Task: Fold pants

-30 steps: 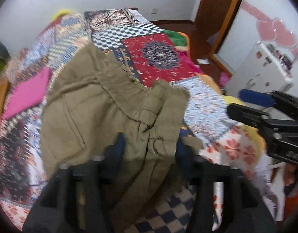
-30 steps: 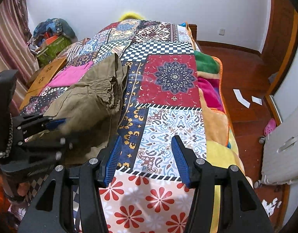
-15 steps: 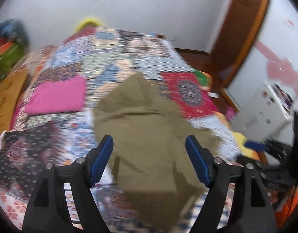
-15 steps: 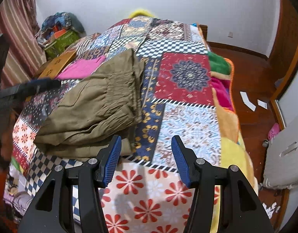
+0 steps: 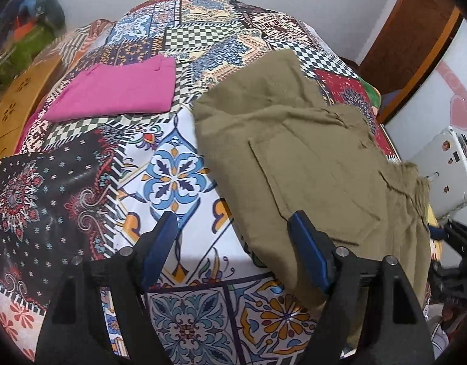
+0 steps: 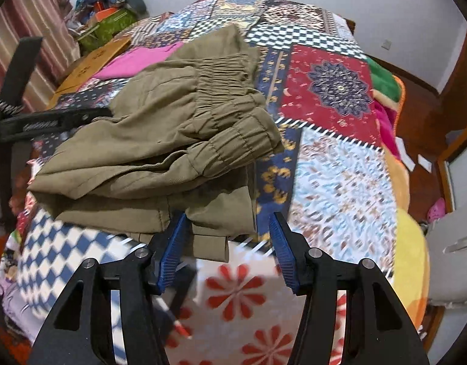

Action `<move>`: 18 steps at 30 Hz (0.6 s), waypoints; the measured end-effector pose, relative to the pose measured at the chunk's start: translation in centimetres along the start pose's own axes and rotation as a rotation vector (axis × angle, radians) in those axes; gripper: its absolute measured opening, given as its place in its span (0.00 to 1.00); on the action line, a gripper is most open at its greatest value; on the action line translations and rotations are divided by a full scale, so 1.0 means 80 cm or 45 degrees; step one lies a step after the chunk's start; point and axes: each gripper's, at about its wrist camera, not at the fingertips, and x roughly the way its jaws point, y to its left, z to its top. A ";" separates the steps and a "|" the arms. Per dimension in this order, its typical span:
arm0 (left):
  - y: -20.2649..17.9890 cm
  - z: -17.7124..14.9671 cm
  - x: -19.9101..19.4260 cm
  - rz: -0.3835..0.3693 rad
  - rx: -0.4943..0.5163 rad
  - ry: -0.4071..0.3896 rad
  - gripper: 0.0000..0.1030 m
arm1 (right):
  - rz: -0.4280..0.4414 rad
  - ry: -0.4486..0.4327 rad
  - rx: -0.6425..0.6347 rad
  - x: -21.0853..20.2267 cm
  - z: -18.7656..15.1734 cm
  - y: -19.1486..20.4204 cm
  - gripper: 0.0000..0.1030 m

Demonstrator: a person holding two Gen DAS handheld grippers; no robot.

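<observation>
Olive-green pants (image 5: 309, 164) lie folded in a loose stack on the patchwork bedspread (image 5: 172, 179). In the right wrist view the pants (image 6: 178, 140) show their elastic waistband and cuffs on top, near the bed's front edge. My left gripper (image 5: 233, 249) is open and empty, hovering left of the pants' near edge. My right gripper (image 6: 227, 249) is open, its fingers straddling the pants' lowest hem corner without closing on it. The left gripper (image 6: 45, 124) also shows in the right wrist view beyond the pants.
A folded pink garment (image 5: 118, 91) lies at the back left of the bed. A cardboard box (image 6: 93, 57) and a pile of bags (image 6: 108, 9) sit left of the bed. A white appliance (image 5: 446, 164) stands right. Wooden floor (image 6: 422, 97) lies right of the bed.
My left gripper let go of the pants, opened and pulled back to the left. My right gripper moved in toward the pants' near hem. The pants now rest folded on the bed.
</observation>
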 end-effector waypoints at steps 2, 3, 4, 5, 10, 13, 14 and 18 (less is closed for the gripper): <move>-0.003 -0.001 0.004 -0.018 -0.002 0.012 0.75 | -0.041 0.007 0.015 0.010 0.005 -0.011 0.49; -0.005 -0.002 0.006 -0.024 0.001 0.014 0.75 | -0.049 0.016 0.027 0.016 0.008 -0.018 0.49; -0.008 -0.004 0.007 -0.026 0.009 0.015 0.75 | -0.052 0.023 0.042 0.021 0.012 -0.027 0.49; -0.012 -0.005 0.007 -0.025 0.019 0.012 0.75 | -0.054 0.027 0.054 0.026 0.017 -0.034 0.49; -0.030 -0.003 0.011 -0.077 0.024 0.016 0.75 | -0.105 0.052 0.084 0.057 0.050 -0.070 0.49; -0.039 0.004 0.021 -0.103 0.015 0.035 0.75 | -0.104 0.066 0.094 0.079 0.073 -0.089 0.49; -0.041 0.007 0.024 -0.107 0.010 0.038 0.75 | -0.110 0.066 0.088 0.085 0.082 -0.094 0.49; -0.051 0.015 0.032 -0.105 -0.001 0.035 0.75 | -0.137 0.054 0.052 0.108 0.112 -0.106 0.49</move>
